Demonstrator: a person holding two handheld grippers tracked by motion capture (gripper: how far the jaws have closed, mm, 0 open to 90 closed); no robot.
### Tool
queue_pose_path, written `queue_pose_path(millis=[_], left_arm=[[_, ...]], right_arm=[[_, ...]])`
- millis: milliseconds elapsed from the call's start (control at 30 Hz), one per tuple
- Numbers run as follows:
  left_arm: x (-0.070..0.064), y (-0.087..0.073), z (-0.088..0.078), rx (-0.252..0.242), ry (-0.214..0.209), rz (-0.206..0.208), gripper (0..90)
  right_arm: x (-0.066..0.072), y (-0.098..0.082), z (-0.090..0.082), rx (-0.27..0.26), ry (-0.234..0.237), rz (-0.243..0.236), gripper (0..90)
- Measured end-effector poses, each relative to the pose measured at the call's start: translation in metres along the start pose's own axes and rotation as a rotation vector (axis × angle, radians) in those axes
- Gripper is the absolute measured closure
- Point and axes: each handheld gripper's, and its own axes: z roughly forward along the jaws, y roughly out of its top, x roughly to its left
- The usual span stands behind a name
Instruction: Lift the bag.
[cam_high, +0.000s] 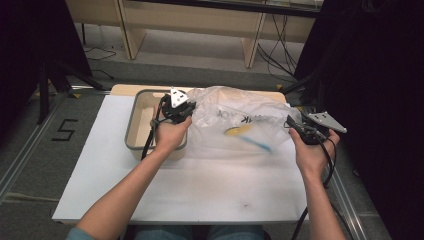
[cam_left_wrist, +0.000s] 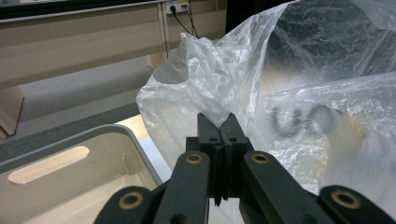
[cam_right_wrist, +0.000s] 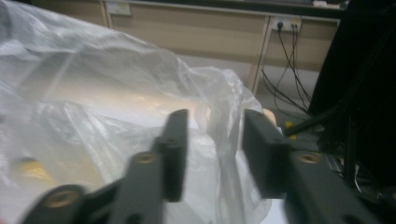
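Clear plastic bag (cam_high: 240, 120) lies crumpled on the white worktop (cam_high: 200, 185), toward the far edge and right of centre. Dark lettering shows on the film. Inside it, a yellow piece (cam_high: 238, 130) and a blue strip (cam_high: 257, 144), both blurred through the plastic.

My left gripper (cam_high: 189, 111) is at the bag's left end, clenched tight on a fold of the film; in the left gripper view the two black jaws meet with the plastic (cam_left_wrist: 219, 84) bunched up right at their tips. Bag rises above and to the right of them there.

My right gripper (cam_high: 291, 121) is at the bag's right end, near the worktop's right edge. Its jaws stand apart, released; in the right gripper view a ridge of the film (cam_right_wrist: 219, 121) stands in the gap between them, and neither pad presses on it.

Beige tray (cam_high: 134, 131) with grey rim sits just left of the bag, near the far left corner, under my left hand (cam_high: 170, 134).
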Motion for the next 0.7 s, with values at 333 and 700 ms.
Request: queue_pose_path(millis=[333, 700], left_arm=[[0.002, -0.001, 0.002, 0.011, 0.007, 0.001, 89.7], [0.003, -0.003, 0.01, 0.031, 0.019, -0.003, 89.7]], right_arm=[[-0.008, 0.011, -0.033, -0.131, 0.04, 0.026, 28.7], [-0.008, 0.019, -0.053, -0.195, 0.115, 0.021, 28.2]])
